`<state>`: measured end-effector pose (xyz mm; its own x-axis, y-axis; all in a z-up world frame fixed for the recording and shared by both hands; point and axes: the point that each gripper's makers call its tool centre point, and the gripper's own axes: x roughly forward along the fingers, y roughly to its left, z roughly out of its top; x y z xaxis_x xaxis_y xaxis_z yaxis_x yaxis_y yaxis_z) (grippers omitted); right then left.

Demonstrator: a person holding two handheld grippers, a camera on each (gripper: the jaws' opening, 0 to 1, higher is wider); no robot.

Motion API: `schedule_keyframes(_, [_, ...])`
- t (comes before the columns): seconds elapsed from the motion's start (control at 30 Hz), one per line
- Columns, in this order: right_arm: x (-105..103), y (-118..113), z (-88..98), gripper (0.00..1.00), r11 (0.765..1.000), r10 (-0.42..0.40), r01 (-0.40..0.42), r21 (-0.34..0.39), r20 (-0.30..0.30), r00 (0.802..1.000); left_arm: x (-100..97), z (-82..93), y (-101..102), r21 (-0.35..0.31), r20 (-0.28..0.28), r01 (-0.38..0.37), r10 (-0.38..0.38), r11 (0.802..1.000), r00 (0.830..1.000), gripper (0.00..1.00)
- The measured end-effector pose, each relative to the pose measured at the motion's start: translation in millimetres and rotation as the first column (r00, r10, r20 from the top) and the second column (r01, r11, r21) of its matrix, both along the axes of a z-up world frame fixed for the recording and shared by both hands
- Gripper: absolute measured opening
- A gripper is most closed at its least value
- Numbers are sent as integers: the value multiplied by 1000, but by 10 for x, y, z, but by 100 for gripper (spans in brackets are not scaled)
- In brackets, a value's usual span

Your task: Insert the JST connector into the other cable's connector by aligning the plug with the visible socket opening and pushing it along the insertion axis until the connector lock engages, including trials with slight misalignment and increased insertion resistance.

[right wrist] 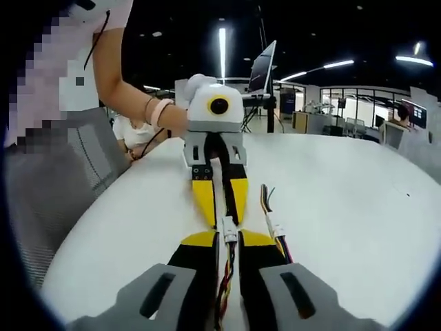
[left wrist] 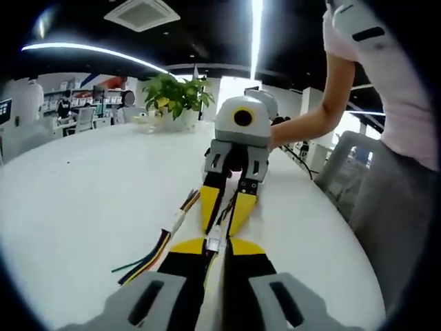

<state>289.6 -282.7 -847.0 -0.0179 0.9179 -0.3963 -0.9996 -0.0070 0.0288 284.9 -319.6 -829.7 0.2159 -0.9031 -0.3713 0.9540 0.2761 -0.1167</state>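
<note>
JST connector [right wrist: 229,228] hangs between both claws over the desk [right wrist: 358,200], near its edge by the person; left gripper [left wrist: 216,243] and right gripper [right wrist: 228,241] each pinch one cable end, meeting nose to nose along one shared axis.

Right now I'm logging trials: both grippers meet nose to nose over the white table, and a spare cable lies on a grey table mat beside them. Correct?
Not quite. In the right gripper view the spare cable lies directly on the bare white table, not on a mat. The rest holds.
</note>
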Motion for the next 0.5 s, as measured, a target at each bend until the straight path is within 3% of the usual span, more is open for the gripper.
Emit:
schedule_keyframes(0.13, [-5, -5, 17, 18, 1000, -20, 20, -11, -20, 1000, -10, 43, -98, -13, -33, -33, 33, 999, 999, 7])
schedule_keyframes(0.33, [-68, -39, 42, 18, 999, -27, 26, -33, -22, 999, -82, 84, -204, 3, -46, -39, 39, 999, 998, 15])
schedule_keyframes(0.4, [-65, -54, 84, 23, 999, -43, 42, -25, -21, 999, -84, 82, -113, -5, -50, -37, 37, 999, 998, 17])
schedule_keyframes(0.5, [-67, -75, 151, 22, 998, -59, 59, -12, -25, 998, -67, 94, -84, -9, -49, -39, 39, 999, 998, 19])
